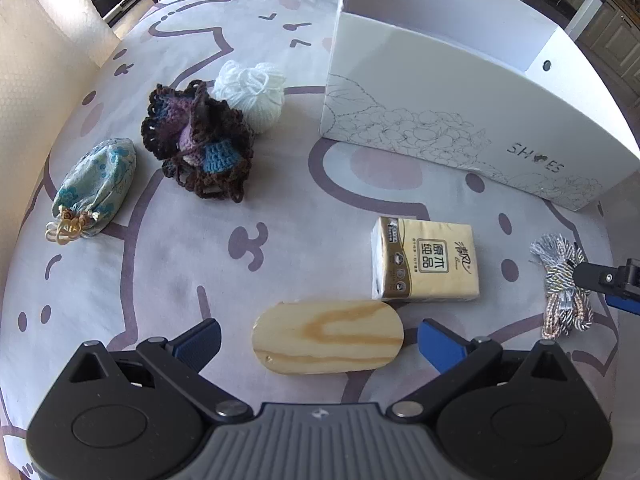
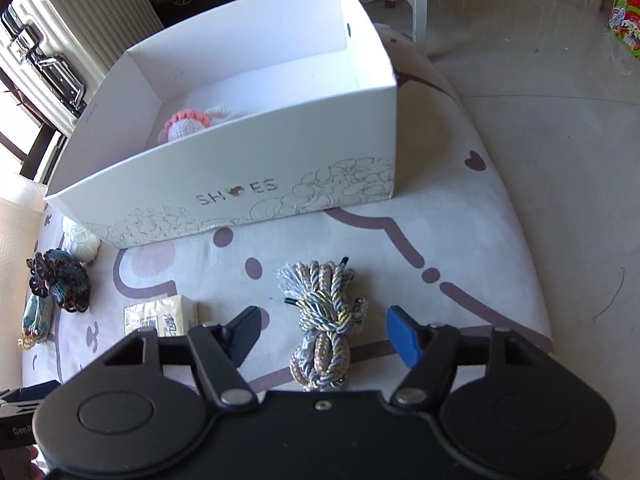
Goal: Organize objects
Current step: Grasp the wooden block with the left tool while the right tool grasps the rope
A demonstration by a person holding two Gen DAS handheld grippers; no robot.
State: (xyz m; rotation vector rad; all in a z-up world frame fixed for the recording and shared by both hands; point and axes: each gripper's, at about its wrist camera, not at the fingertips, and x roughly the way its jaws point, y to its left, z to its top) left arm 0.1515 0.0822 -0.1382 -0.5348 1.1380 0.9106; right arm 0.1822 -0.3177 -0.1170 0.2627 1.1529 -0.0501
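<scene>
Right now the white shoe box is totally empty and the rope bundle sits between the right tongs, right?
Not quite. The shoe box is not empty: the right wrist view shows a pink and white knitted thing inside. The rope bundle does sit between the right tongs.

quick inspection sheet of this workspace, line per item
surface: bed cover with purple cartoon print
job's things: white shoe box holds a pink knit piece; wood block, tissue pack, cord bundle, crochet piece, white yarn, pouch lie outside
clutter: nothing seen
grippers: left tool open around wood block; right tool open around cord bundle
cables: nothing seen
surroundings: suitcase, tiled floor
</scene>
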